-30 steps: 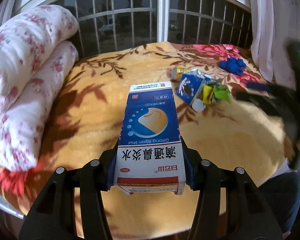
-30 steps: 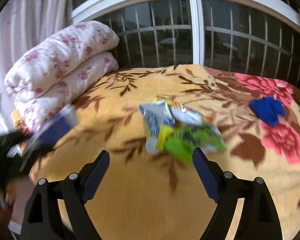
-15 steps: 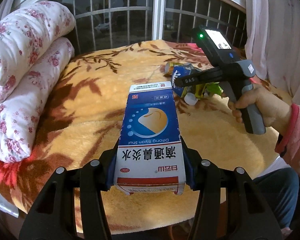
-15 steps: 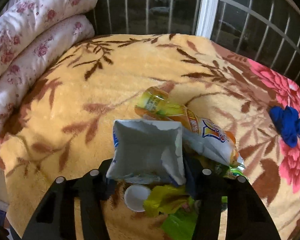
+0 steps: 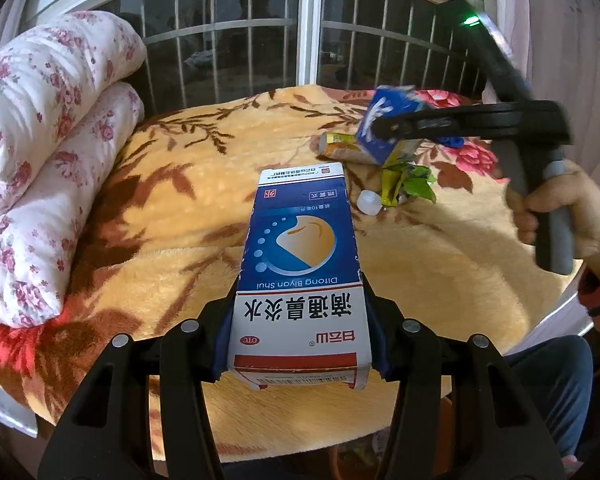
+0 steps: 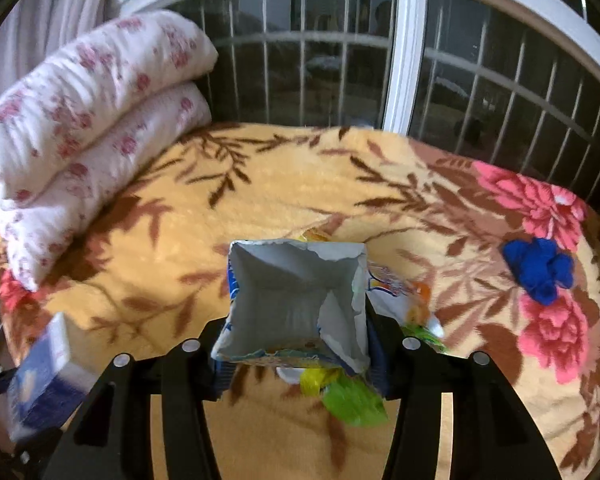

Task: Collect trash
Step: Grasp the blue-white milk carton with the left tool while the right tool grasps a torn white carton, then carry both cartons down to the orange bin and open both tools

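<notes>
Lifted off the blanket (image 6: 284, 184) now: the torn carton (image 6: 296, 304), pinched in the right gripper (image 6: 298, 356) after its jaws closed.
Left gripper (image 5: 300, 344) clamps the medicine box (image 5: 300, 280); the carton hides part of the wrappers (image 6: 352, 400).

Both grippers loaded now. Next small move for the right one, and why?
Probably lift the right gripper clear. It has just been closing and now clamps the torn carton, but the bottle, white cap and green wrapper lie right beneath it on the blanket; rising first avoids dragging them.
</notes>
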A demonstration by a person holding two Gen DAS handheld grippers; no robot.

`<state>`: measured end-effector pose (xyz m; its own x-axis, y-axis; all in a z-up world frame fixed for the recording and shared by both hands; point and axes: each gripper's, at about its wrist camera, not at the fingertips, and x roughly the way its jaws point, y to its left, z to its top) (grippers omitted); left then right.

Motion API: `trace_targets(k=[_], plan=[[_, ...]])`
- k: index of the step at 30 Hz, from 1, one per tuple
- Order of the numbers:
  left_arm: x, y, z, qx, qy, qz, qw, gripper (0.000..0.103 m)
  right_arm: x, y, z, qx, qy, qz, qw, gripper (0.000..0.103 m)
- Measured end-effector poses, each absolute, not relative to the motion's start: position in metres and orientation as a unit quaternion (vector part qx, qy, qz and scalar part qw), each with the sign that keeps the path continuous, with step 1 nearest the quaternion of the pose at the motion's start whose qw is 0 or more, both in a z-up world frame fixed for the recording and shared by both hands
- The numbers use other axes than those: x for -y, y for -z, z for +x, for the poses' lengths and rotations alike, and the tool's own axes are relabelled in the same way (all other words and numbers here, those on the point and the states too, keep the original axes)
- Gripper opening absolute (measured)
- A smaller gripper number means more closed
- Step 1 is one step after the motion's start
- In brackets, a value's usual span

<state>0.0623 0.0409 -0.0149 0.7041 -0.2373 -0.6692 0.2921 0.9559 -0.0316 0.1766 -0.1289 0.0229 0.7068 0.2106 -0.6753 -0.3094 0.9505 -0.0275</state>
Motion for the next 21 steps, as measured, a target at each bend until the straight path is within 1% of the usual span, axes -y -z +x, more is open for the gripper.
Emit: trace_targets(k=[4,10,15,21], plan=[[-0.034,0.011,0.054,-0.352,0.147,0.045,0.923,0.051,0.14,-0.038,0.132,-0.338,-0.152,-0.071,0.926,0.052],[-0.024,0.006,0.036,-0.344,0.153,0.056,0.925,0.051,0.161,-0.043,0.062,-0.315,-0.15,-0.075,0.934,0.052],[-0.013,0.007,0.013,-0.343,0.169,0.073,0.921,0.051,0.173,-0.036,0.002,-0.299,-0.154,-0.08,0.938,0.052],[0.0,0.016,-0.021,-0.35,0.196,0.096,0.911,0.051,0.181,-0.018,-0.056,-0.306,-0.164,-0.084,0.934,0.052]])
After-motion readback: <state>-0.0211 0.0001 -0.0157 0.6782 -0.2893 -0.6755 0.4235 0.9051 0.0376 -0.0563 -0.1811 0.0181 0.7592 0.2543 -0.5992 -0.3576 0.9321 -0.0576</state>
